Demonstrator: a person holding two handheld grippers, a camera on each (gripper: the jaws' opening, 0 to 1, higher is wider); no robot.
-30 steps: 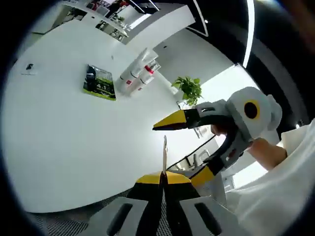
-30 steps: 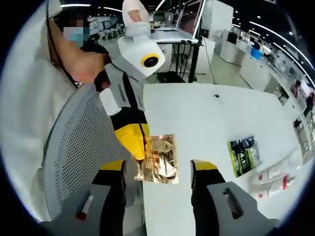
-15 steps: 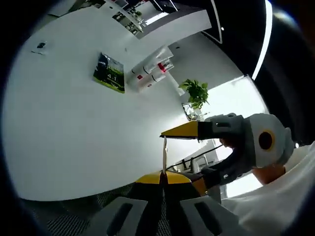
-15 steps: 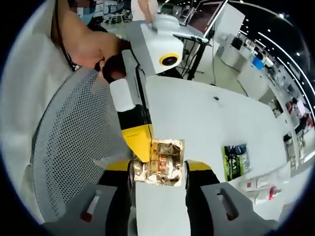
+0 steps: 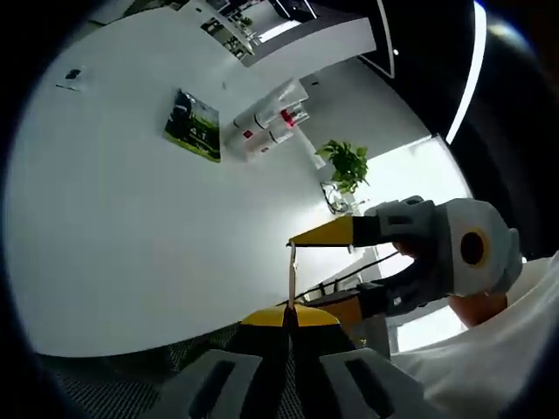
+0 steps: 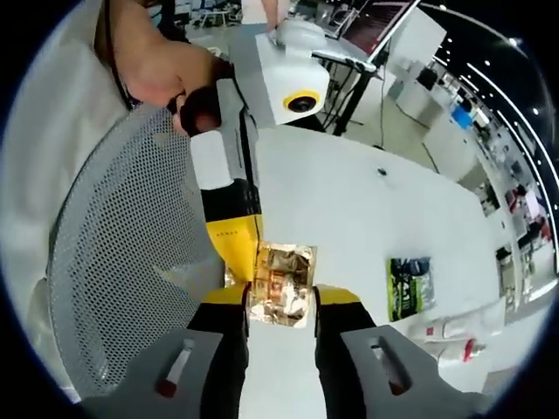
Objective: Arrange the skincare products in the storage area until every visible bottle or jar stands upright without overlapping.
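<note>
Our left gripper (image 5: 291,321) is clamped on the gold foil sachet (image 6: 281,295), while the right gripper (image 6: 279,298) brackets it low-centre, contact unclear. We should release one side only once the other grips firmly. White tubes (image 5: 266,127) lie upper-centre on the white table (image 5: 131,227); beyond, an office.

The sachet (image 6: 280,284) sits between both grippers at the table's (image 6: 349,209) near edge. Further out there's a packet (image 6: 408,287), with tubes (image 6: 458,328) just past it.
</note>
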